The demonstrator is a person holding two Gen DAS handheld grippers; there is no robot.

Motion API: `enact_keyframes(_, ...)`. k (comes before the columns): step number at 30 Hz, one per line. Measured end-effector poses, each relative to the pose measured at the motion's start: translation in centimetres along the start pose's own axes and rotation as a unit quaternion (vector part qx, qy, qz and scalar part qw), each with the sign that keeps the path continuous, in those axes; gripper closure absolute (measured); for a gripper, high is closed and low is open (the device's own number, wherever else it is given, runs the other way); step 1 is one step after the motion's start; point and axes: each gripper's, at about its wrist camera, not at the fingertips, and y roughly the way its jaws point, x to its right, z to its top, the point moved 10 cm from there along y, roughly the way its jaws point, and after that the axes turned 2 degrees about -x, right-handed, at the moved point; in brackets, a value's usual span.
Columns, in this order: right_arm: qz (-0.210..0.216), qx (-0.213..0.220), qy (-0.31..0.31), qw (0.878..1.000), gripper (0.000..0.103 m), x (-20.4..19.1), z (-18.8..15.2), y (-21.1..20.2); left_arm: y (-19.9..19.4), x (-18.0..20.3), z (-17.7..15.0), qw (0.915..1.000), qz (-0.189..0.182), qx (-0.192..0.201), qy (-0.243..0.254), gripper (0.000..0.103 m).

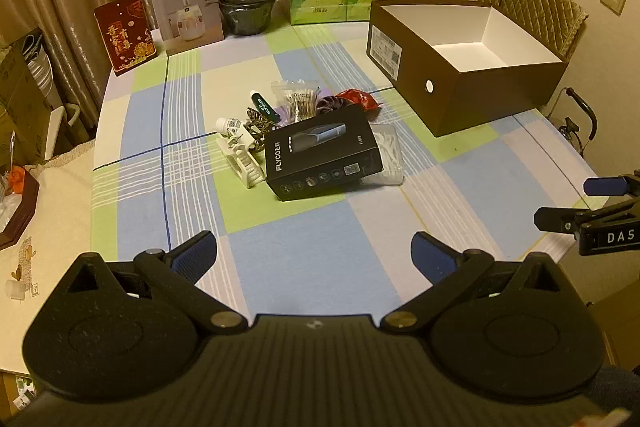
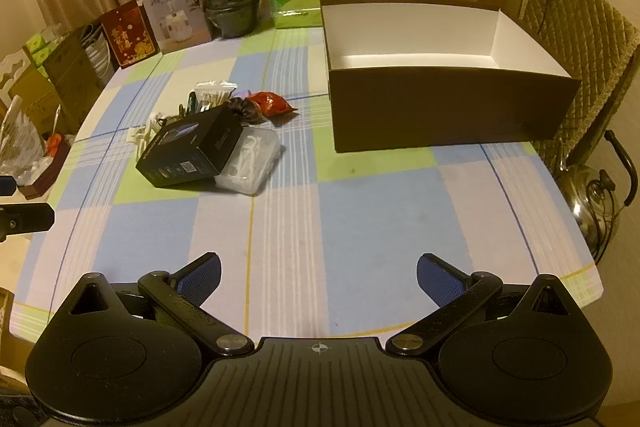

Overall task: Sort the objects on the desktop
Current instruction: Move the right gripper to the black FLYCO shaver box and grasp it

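Step in hand, judged: the start of sorting, nothing picked yet. The pile sits on the table point(image 1: 132, 115), the box point(image 1: 472, 95) holds nothing.

Left claw point(image 1: 314, 253): released, both blue pads wide apart, nothing between them, tilted down over bare cloth. The pile lies ahead of it, near centre: shaver box point(image 1: 324, 155) on top and closest, leaning on a clear case point(image 1: 390, 153) of white picks. Beyond the shaver box: swab bag point(image 1: 298, 99), red packet point(image 1: 362, 99), dark scrunchie point(image 1: 330, 103). Ahead-left: white rack point(image 1: 244, 157), small bottle point(image 1: 229, 125). The box is ahead-right, well apart from the pile.

Right claw point(image 2: 318, 275): released, empty, tilted down alike. The pile lies ahead-left of it; the box is ahead and slightly right, open side up.

Both claws hover short of the pile, side by side; each shows at the other view's edge.

Next move, judged: 1 claw reaches forward to the shaver box, closes across its narrow sides, and carries it to the box. Its lean on the case may shift the case when lifted.
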Motion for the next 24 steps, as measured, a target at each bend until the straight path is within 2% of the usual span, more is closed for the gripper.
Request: enact_keyframes(24,0.016,0.003,-0.010,1.000,0.002,-1.0,1.0,0.8,0.6,-1.1,0.8,0.9999,0.005,-0.008,-0.007,0.001)
